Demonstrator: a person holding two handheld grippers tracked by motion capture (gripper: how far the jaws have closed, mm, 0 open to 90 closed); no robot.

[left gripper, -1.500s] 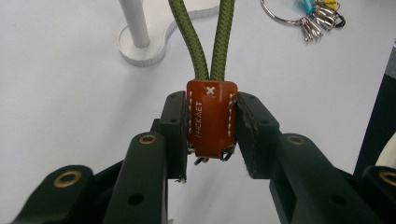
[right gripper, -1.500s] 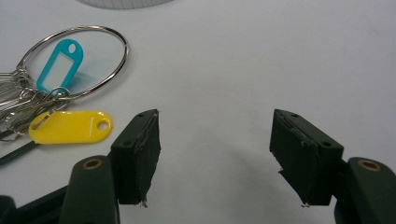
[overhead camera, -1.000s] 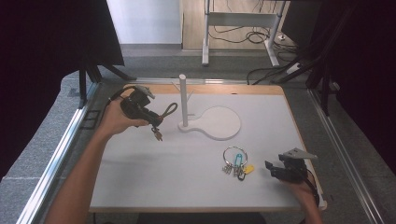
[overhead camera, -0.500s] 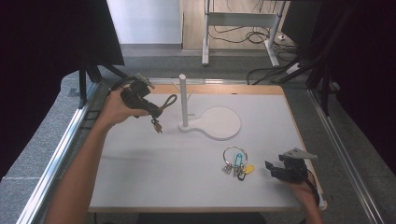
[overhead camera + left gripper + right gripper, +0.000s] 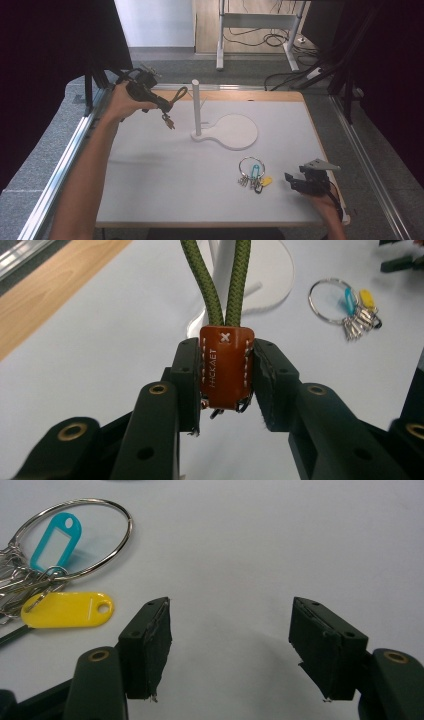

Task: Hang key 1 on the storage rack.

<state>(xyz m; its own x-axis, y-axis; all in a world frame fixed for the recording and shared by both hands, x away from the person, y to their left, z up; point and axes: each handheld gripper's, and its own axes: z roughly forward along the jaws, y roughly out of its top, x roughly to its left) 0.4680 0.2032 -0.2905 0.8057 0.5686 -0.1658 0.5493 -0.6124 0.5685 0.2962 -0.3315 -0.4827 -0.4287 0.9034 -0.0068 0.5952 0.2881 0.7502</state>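
White laminate covers the tabletop (image 5: 165, 190), and everything here is placed from the white post stand (image 5: 197, 107) at its middle. Nearest the person, well to the near right of the stand, the right gripper (image 5: 300, 181) rests low by the tabletop's near right edge; its fingers (image 5: 150, 645) are spread wide with nothing between them, only bare surface. Just to the left of that gripper, between it and the stand's round base, lies a key ring (image 5: 254, 172) flat on the tabletop, a steel loop carrying a teal tag (image 5: 54, 540), a yellow tag (image 5: 67, 610) and a bunch of metal keys. Farther off, just left of the stand's upright post and raised above the surface, the left gripper (image 5: 161, 104) is held in the person's hand. Its fingers (image 5: 187, 375) are clenched on the brown leather tab (image 5: 225, 365) of a keychain, pressing on both of its stitched sides, and an olive green cord loop (image 5: 222, 280) runs out from the tab toward the post. A small metal piece hangs below the tab, too small to tell more.
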